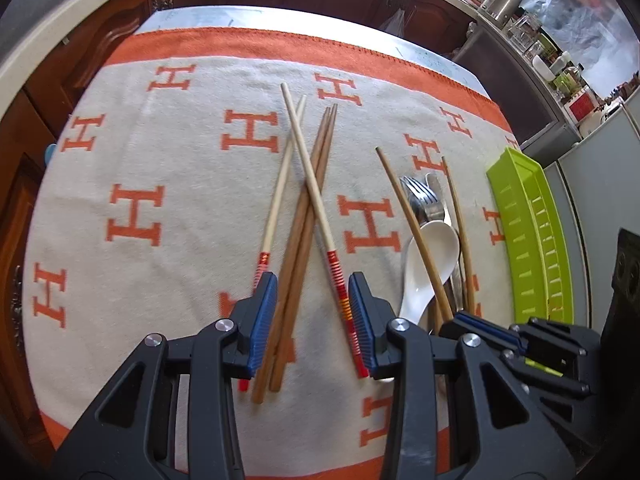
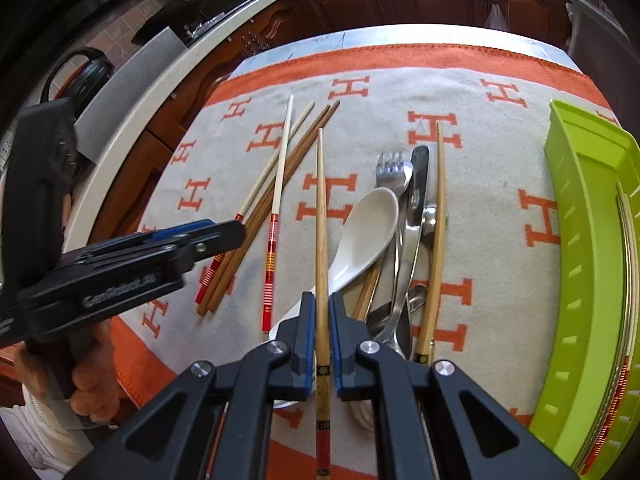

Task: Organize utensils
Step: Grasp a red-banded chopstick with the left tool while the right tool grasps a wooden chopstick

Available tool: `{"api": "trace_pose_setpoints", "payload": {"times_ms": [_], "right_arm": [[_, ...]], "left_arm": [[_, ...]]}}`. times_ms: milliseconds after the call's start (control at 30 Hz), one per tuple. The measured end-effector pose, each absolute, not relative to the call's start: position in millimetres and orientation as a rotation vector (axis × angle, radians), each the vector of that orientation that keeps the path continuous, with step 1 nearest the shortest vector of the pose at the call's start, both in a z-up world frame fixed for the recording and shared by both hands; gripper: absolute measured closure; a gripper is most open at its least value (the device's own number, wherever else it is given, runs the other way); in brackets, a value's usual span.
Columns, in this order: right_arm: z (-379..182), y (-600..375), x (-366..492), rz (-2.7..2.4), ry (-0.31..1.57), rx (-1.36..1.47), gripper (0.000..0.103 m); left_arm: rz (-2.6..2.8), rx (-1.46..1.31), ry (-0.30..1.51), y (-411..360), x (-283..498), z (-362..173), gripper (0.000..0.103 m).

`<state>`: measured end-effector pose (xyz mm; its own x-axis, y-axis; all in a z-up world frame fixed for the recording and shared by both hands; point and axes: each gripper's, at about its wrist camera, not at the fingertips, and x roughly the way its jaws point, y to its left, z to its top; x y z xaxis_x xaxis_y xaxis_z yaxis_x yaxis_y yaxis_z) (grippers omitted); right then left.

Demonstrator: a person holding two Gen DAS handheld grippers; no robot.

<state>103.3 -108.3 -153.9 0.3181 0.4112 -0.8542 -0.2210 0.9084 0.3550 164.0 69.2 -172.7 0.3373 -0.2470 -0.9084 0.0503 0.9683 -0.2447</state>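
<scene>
Orange-bordered H-pattern cloth (image 1: 160,152) covers table; right gripper (image 2: 321,316) clamps bamboo chopstick (image 2: 321,200) near white spoon (image 2: 366,232); left gripper (image 1: 312,308) gapes over brown chopsticks (image 1: 308,216), green tray (image 2: 588,240) at right edge.

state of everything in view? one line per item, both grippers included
left hand-held gripper: open, straddling the dark brown chopsticks
right hand-held gripper: shut on bamboo chopstick
white chopsticks: crossed, lying on the cloth
second bamboo chopstick: lying loose beside the cutlery
white spoon: bowl up, in the pile
fork: in the pile
green tray: holds chopsticks
</scene>
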Motion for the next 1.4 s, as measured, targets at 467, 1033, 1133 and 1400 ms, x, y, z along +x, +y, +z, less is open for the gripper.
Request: {"api": "trace_pose_setpoints", "payload": {"times_ms": [467, 1033, 1133, 1400], "right_arm": [[-146.3, -134.7, 103.6, 0.445, 1.145, 0.301, 0.097], [-146.6, -156.2, 101.5, 0.447, 1.124, 0.371, 0.097], [-148.1, -159.3, 101.5, 0.447, 1.124, 0.385, 0.097], [-150.6, -165.2, 100.2, 0.444, 1.119, 0.411, 0.097]], "left_arm": [[-0.135, -0.221, 1.294, 50.8, 191.9, -188.8, 0.076], [-0.119, -0.154, 1.307, 33.2, 189.5, -188.6, 0.085], [-0.115, -0.149, 1.326, 31.3, 190.1, -194.7, 0.085], [-0.075, -0.081, 1.287, 20.7, 188.8, -197.5, 0.099]]}}
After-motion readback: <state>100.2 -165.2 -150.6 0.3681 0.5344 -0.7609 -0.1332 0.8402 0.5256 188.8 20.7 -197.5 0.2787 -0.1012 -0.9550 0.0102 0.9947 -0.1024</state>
